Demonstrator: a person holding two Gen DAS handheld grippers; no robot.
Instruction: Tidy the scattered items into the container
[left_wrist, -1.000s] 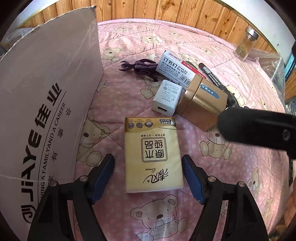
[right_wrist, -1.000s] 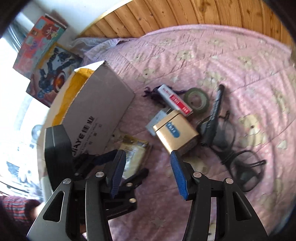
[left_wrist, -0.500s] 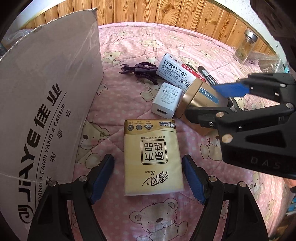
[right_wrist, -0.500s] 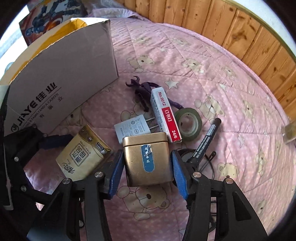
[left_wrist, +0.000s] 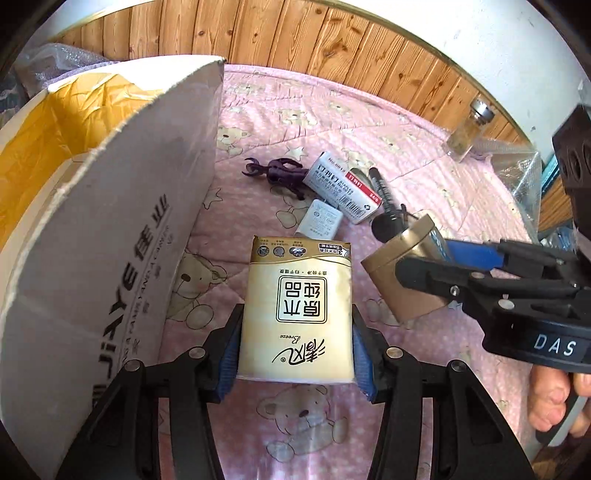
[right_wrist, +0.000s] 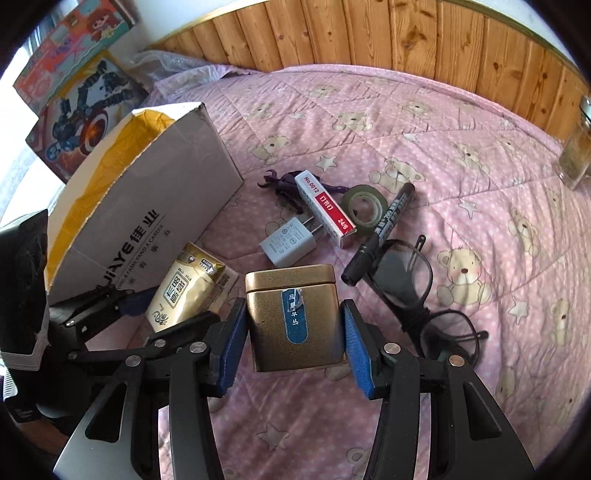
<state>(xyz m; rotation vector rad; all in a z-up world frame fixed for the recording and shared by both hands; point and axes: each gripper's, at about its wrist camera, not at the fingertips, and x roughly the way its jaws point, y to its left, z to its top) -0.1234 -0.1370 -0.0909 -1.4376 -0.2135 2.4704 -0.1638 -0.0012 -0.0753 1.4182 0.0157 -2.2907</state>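
Observation:
My left gripper is shut on a yellow tissue pack, its blue pads pressed against both long sides. The open cardboard box with a yellow lining stands just left of it. My right gripper is shut on a gold tin with a blue label, one pad against each side wall. In the right wrist view the tissue pack hangs tilted beside the box. The tin sits tilted to the right of the pack.
On the pink bear-print quilt lie a white charger, a staple box, a purple toy, a tape roll, a marker and glasses. A glass jar stands far right.
My left fingers have shut on the tissue pack and risen, so the box's inside now shows. My right gripper came down around the gold tin and holds it.

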